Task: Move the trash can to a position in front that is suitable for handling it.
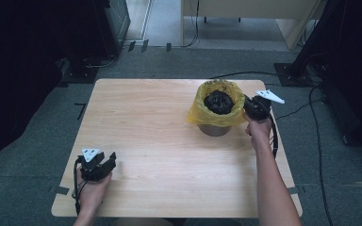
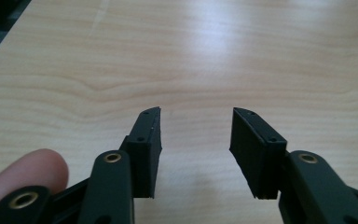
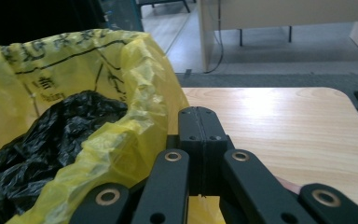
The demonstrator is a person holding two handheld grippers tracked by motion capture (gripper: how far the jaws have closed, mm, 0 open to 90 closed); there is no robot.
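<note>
Your right gripper (image 3: 199, 122), jaws pressed together with nothing clearly between them, sits just beside the yellow bag's (image 1: 202, 113) right rim, while your left gripper (image 2: 196, 140) rests spread and empty, well apart.

Your counter (image 1: 169, 155) is a light wood-grain top with rounded corners, standing on grey carpet floor (image 1: 339, 174). One thing stands directly on it: a small round bin (image 1: 214, 129) toward the far right, lined with a yellow bag (image 1: 202, 113) whose rim folds out and down over the bin's wall (printed black characters show on it in the right gripper view). A crumpled black bag (image 1: 218, 102) sits inside the yellow one. Your left gripper (image 1: 104, 165) is at the near left corner of the counter, and from its own view you see bare wood grain between its parted jaws. Dark tape pieces (image 1: 61, 190) mark the floor by the near corners.
</note>
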